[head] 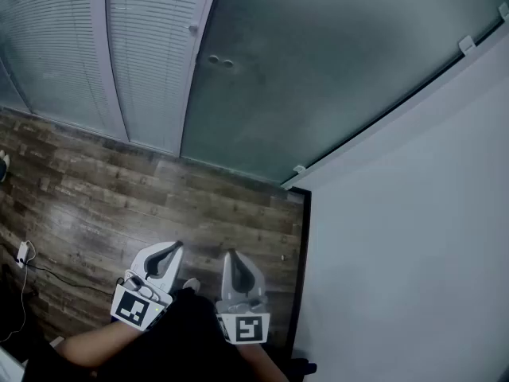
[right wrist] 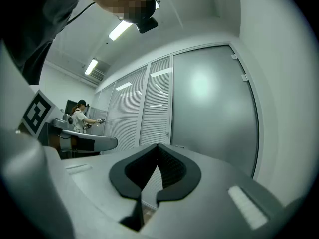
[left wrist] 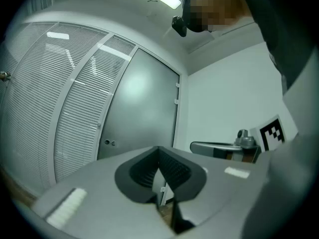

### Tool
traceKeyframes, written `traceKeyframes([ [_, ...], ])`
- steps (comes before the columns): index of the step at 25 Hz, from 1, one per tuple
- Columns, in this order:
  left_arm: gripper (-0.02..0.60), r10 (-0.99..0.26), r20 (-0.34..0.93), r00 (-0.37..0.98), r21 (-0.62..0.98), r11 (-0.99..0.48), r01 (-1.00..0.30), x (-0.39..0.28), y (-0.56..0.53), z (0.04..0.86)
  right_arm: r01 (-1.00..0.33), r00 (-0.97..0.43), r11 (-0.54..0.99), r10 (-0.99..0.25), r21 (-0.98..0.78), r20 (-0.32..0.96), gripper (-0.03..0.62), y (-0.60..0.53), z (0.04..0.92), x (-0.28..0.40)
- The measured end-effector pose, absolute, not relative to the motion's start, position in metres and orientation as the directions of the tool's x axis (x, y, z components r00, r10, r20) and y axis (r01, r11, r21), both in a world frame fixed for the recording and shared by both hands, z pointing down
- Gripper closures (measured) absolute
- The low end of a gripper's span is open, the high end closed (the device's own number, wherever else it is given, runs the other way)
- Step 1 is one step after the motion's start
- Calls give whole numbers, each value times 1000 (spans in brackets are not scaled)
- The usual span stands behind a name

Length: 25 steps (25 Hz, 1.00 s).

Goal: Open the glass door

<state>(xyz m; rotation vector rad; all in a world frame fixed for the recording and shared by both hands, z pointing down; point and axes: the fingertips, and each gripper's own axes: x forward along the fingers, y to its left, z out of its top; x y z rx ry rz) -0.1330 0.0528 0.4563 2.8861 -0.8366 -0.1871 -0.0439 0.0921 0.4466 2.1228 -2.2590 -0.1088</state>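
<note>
door: the frosted glass door point(head: 334, 62) stands shut ahead, between the slatted blinds point(head: 56, 46) and the white wall point(head: 413, 237).
handling: likely heavy, stiff, smooth and breakable; best worked at its left edge by the two round fittings point(head: 220, 62), away from the hinge clips point(head: 298, 169).
left hand-held gripper point(head: 173, 249): jaws together, empty, well apart from the door.
right hand-held gripper point(head: 231, 255): closed, empty, low over the wood floor point(head: 95, 189).

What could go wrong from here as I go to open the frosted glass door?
The frosted grey glass door shows no handle, only small round fittings near its left edge, so a push may slip on smooth glass. The left hand-held gripper and the right hand-held gripper are both shut; they likely must open to grasp anything. The white wall lies close on the right and could be bumped.
</note>
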Motion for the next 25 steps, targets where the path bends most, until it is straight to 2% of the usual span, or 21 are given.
traceKeyframes([
  [11,581,-560,-135,817,136,-827,-545,-138,57,451,-996,-79,77,-996,53,-34,592,103,455,-37],
  [17,581,-567,-113,816,100,-823,-559,-126,62,453,-996,-88,88,-996,20,-28,592,108,460,-26],
  [25,581,-618,-178,765,99,-785,-611,-122,53,439,-991,-132,133,-990,-1,-52,592,110,450,-11],
])
